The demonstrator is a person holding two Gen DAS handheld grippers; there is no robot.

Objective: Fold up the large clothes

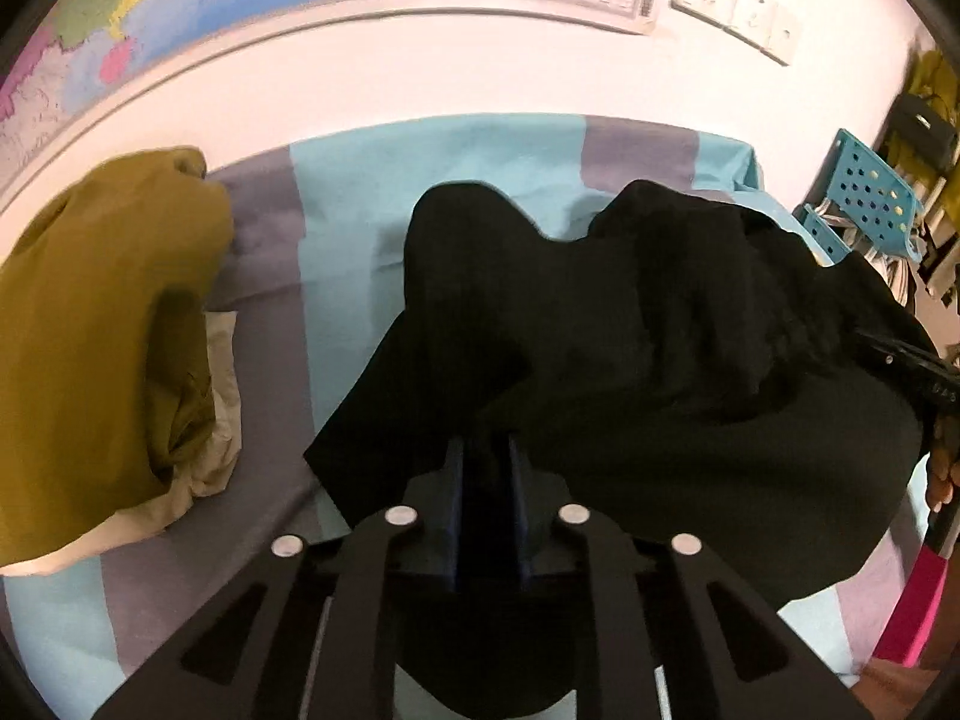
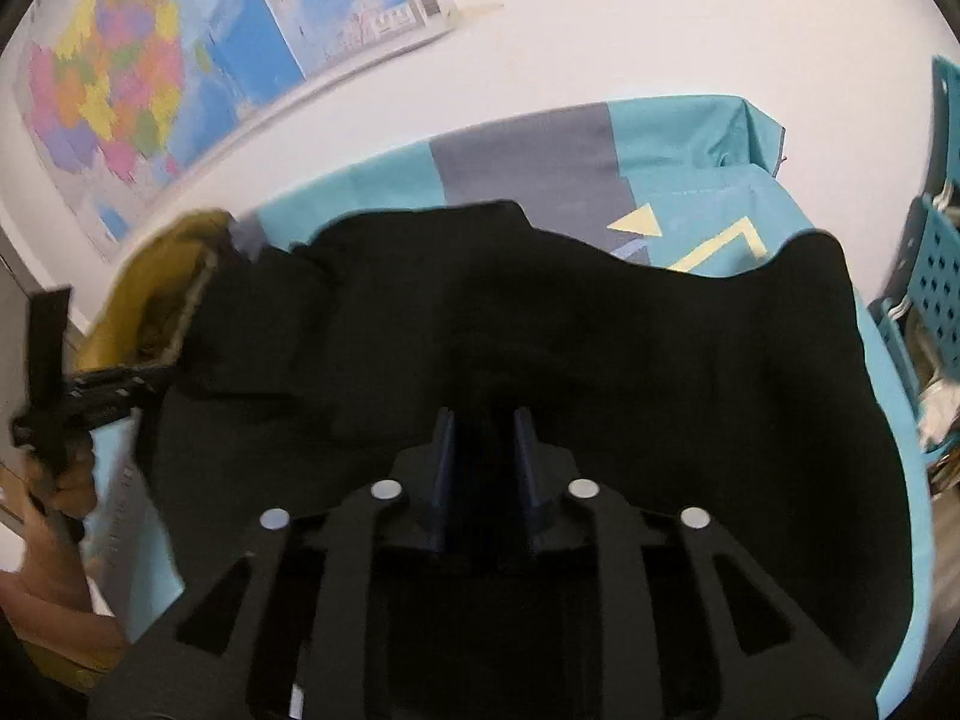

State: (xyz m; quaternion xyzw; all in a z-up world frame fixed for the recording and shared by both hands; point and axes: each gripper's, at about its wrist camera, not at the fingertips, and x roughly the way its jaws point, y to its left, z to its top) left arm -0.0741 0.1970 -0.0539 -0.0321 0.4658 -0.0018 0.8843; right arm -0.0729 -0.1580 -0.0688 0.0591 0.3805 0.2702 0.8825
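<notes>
Holding the black garment [image 1: 660, 348] bunched on the striped bed [image 1: 336, 228], my left gripper [image 1: 487, 450] pinches its near edge; my right gripper [image 2: 485, 426] appears clamped likewise, cloth spreading nine to three o'clock between them.

Black garment [image 1: 660, 330]: large, rumpled, partly bunched, spread across striped sheet; edge nr mustard cloth.

Room's evenly lit, my left view tinted pinkish, fisheye bending the edges hard, black garment [image 1: 660, 348] just a detailless blob, edges motion-blurred.
</notes>
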